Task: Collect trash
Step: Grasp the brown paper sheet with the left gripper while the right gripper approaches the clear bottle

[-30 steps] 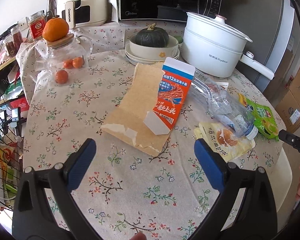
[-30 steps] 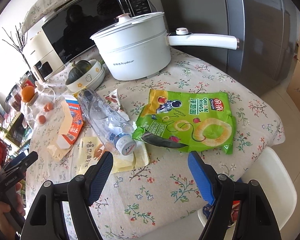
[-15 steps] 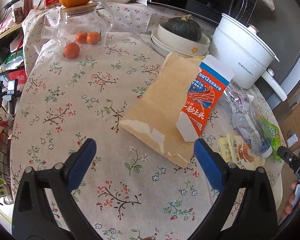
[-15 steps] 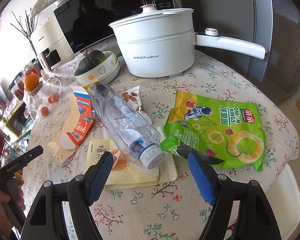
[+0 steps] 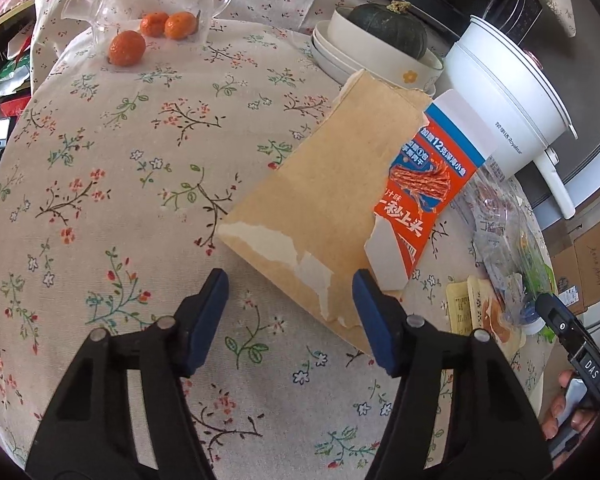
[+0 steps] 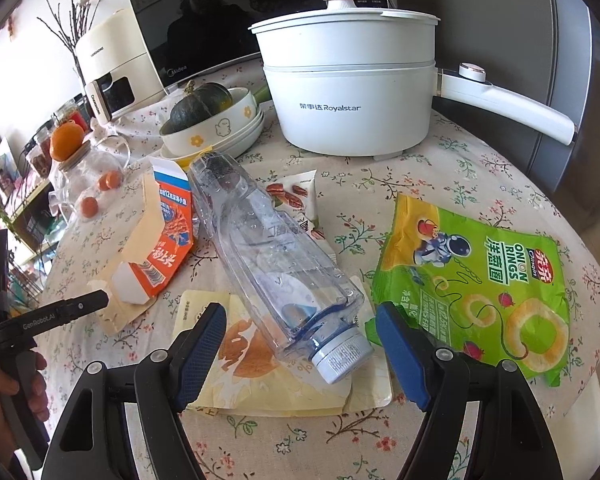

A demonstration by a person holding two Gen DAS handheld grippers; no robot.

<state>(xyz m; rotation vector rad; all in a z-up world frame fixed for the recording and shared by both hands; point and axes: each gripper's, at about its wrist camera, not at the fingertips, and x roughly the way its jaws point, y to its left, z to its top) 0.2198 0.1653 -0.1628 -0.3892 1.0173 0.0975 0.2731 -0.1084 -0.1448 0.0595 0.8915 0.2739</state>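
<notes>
A torn orange snack carton (image 5: 332, 208) with its brown inside facing up lies on the floral tablecloth. My left gripper (image 5: 290, 292) is open, its fingers either side of the carton's torn near edge. The carton also shows in the right wrist view (image 6: 156, 240). An empty clear plastic bottle (image 6: 272, 256) lies with its cap toward me on a yellow pouch (image 6: 284, 380). My right gripper (image 6: 300, 332) is open, its fingers either side of the bottle's cap end. A green onion-rings bag (image 6: 480, 284) lies to the right, a small nut wrapper (image 6: 300, 196) behind the bottle.
A white electric pot (image 6: 348, 92) with a long handle stands at the back. Stacked bowls hold a dark green squash (image 6: 200, 108). A glass teapot (image 5: 156, 4) with small oranges stands at the far left. A microwave (image 6: 220, 20) and a cream appliance (image 6: 104, 64) stand behind.
My left gripper has moved forward and down to the carton and narrowed its opening. My right gripper has moved in close to the bottle's cap.
</notes>
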